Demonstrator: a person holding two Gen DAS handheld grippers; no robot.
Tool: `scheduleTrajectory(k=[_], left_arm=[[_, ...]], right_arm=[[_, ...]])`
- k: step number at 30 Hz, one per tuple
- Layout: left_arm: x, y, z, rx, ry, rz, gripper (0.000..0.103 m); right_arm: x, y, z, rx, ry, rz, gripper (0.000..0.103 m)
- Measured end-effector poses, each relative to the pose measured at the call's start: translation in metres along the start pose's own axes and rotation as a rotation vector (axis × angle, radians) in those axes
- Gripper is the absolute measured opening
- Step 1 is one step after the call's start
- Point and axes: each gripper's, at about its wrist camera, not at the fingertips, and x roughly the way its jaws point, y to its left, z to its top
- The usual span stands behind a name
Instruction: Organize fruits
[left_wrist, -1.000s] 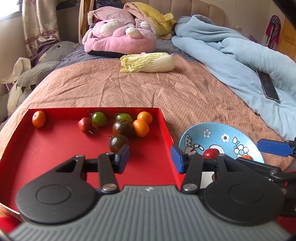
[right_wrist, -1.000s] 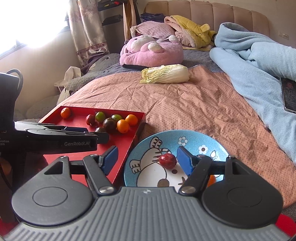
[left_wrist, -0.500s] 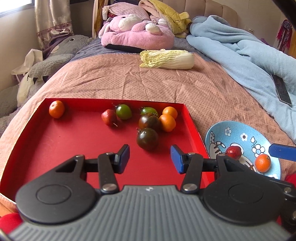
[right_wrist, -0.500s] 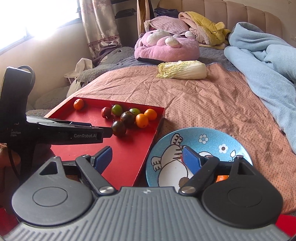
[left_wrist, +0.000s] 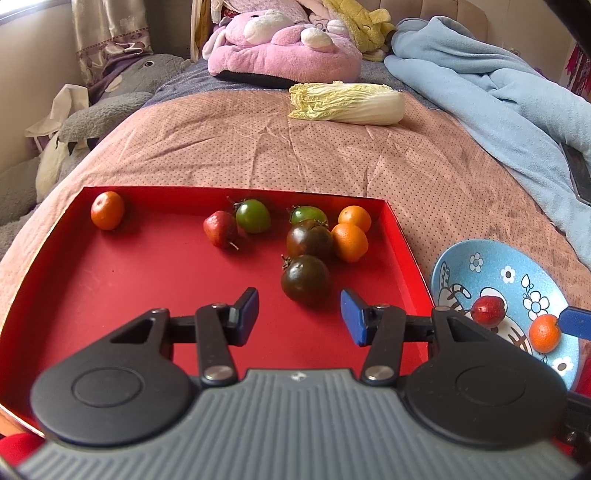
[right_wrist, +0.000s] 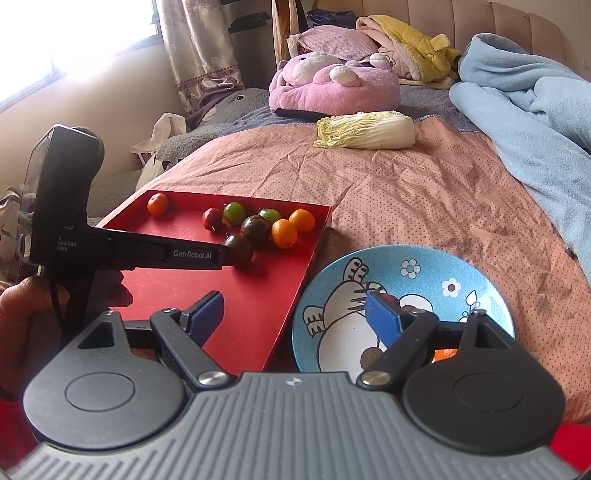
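Observation:
A red tray (left_wrist: 110, 280) (right_wrist: 258, 295) on the bed holds several fruits: two dark tomatoes, two green tomatoes, a red fruit (left_wrist: 220, 229) and three oranges. My left gripper (left_wrist: 299, 314) is open and empty, just short of the nearest dark tomato (left_wrist: 306, 279) (right_wrist: 239, 250). A blue cartoon plate (left_wrist: 517, 280) (right_wrist: 424, 273) to the right of the tray holds a red fruit (left_wrist: 488, 310) and an orange (left_wrist: 544, 333). My right gripper (right_wrist: 293, 315) is open and empty over the gap between the tray and the plate.
A napa cabbage (left_wrist: 347, 102) (right_wrist: 365, 130) lies farther back on the pink bedspread. A pink plush pillow (left_wrist: 284, 51) and a grey plush (left_wrist: 122, 107) sit at the head. A blue blanket (left_wrist: 498, 92) covers the right side, with a dark phone (left_wrist: 578, 173) on it.
My left gripper has shifted left and back over the tray, and the dark tomato now lies ahead of its fingers. My right gripper has drawn back and left from the plate.

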Motion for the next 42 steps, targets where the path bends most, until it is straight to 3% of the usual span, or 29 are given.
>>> scheduleTrajectory(k=[42], left_arm=[[0.048, -0.014, 0.020, -0.003, 0.076, 0.031, 0.052]], right_arm=[[0.009, -0.017, -0.004, 0.056, 0.017, -0.009, 0.087]])
